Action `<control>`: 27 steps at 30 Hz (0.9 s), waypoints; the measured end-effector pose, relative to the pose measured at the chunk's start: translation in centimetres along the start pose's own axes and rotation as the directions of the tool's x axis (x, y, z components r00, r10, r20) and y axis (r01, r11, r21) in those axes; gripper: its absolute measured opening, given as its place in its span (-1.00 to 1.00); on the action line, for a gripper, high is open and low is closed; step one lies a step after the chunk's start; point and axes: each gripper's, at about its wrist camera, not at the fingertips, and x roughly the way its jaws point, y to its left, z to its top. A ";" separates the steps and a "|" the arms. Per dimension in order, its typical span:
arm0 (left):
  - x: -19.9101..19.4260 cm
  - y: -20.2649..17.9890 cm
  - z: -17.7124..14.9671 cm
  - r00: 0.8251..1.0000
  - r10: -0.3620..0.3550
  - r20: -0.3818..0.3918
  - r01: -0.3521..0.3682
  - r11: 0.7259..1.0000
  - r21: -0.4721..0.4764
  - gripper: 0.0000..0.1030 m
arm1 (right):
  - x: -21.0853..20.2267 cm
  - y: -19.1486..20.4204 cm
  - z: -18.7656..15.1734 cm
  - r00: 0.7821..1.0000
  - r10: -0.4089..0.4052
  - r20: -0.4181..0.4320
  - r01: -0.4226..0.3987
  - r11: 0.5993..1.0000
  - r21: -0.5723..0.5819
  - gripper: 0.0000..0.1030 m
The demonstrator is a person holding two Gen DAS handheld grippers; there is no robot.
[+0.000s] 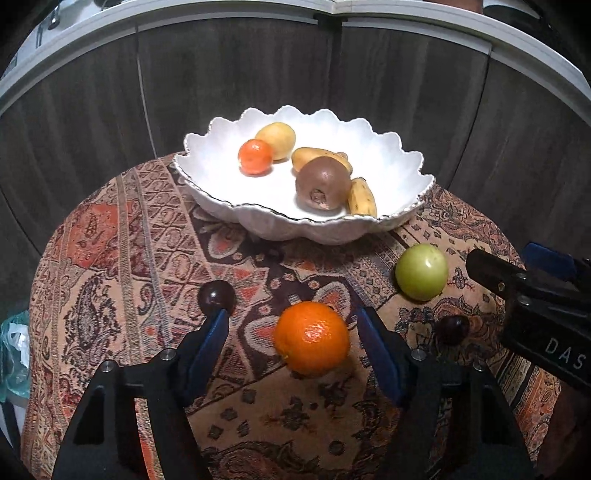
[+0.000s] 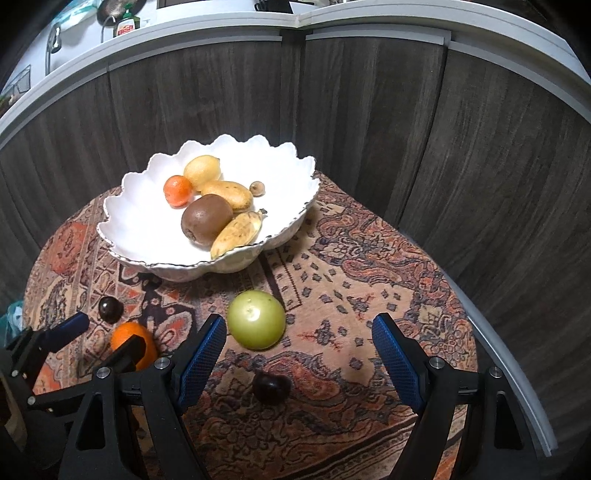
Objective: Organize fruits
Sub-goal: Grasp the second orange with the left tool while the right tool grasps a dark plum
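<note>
An orange [image 1: 312, 338] lies on the patterned cloth between the fingers of my left gripper [image 1: 291, 321]. The jaws stand open, with a gap on the left side and the right pad close to the peel. A green round fruit [image 2: 256, 319] sits just ahead of the left finger of my right gripper [image 2: 299, 325], which is open and holds nothing. One dark plum [image 2: 270, 386] lies between the right gripper's fingers, and another [image 1: 216, 295] lies by the left gripper's left fingertip. The white scalloped bowl [image 1: 221, 206] behind holds a tangerine, a yellow fruit, a kiwi and small bananas.
The round table [image 1: 110, 258] carries a red-brown paisley cloth and its edge curves close on the right. Dark wood cabinet fronts [image 2: 406, 147] rise behind it under a white counter with a soap bottle [image 2: 127, 24]. A plastic bag [image 1: 14, 350] sits off the left edge.
</note>
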 end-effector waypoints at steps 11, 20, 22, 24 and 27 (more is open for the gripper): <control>1.7 -0.7 -0.6 0.999 -0.022 -0.047 0.022 1.000 0.003 0.09 | 1.1 -1.1 -1.6 0.999 -0.013 -0.047 0.014 1.000 0.023 0.59; 2.4 -0.6 -0.9 0.997 -0.029 -0.072 0.028 1.000 -0.011 -0.12 | 2.0 0.0 -2.5 0.996 0.036 -0.083 -0.037 0.999 -0.002 0.57; 2.4 -0.6 -1.0 0.997 -0.028 -0.071 0.028 1.000 -0.009 -0.12 | 2.3 0.2 -2.7 0.994 0.051 -0.093 -0.051 0.999 -0.004 0.52; 2.4 -0.6 -1.0 0.997 -0.030 -0.069 0.029 1.000 -0.011 -0.13 | 2.7 0.3 -2.8 0.992 0.067 -0.107 -0.067 0.998 -0.001 0.37; 2.2 -0.4 -1.0 0.997 -0.036 -0.067 0.035 0.999 -0.019 -0.13 | 3.4 0.3 -3.0 0.988 0.081 -0.133 -0.081 0.997 0.006 0.15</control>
